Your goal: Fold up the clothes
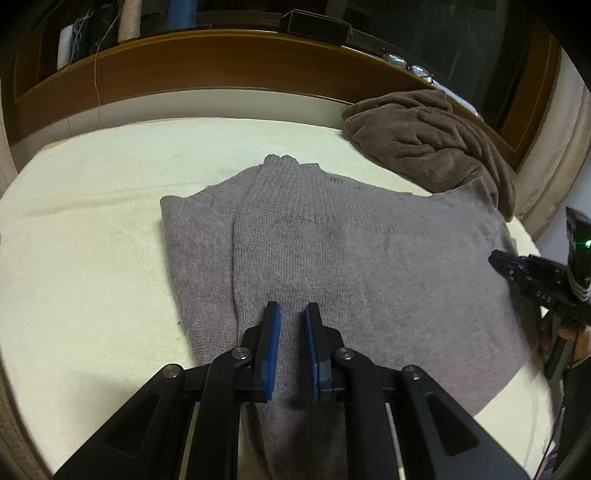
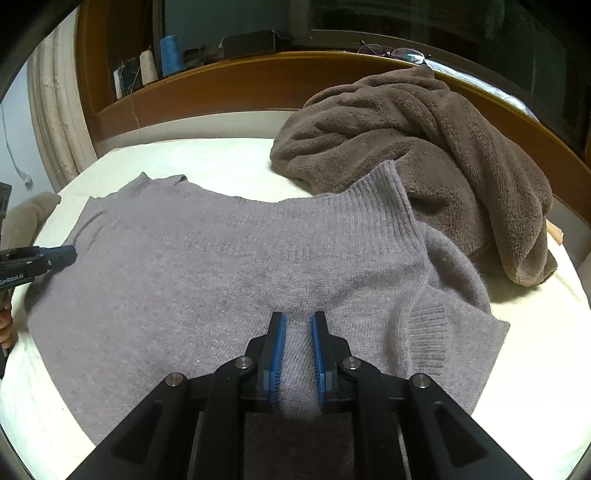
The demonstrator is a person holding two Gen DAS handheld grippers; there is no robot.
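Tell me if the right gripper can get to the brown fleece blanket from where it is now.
Probably yes. The right gripper is over the grey sweater, and the brown fleece blanket lies just beyond, nothing upright between; though its jaws seem to hold a sweater fold.

One grey sweater lies on one cream bed cover, with one brown fleece blanket. Two grippers show, left and right. One pair of glasses, one black box, and two thread cones, cream and blue.

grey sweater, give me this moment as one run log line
task: fold clothes | grey sweater: flat on bed, partly folded | left gripper: on fabric | right gripper: fabric between fingers | brown blanket: bunched behind
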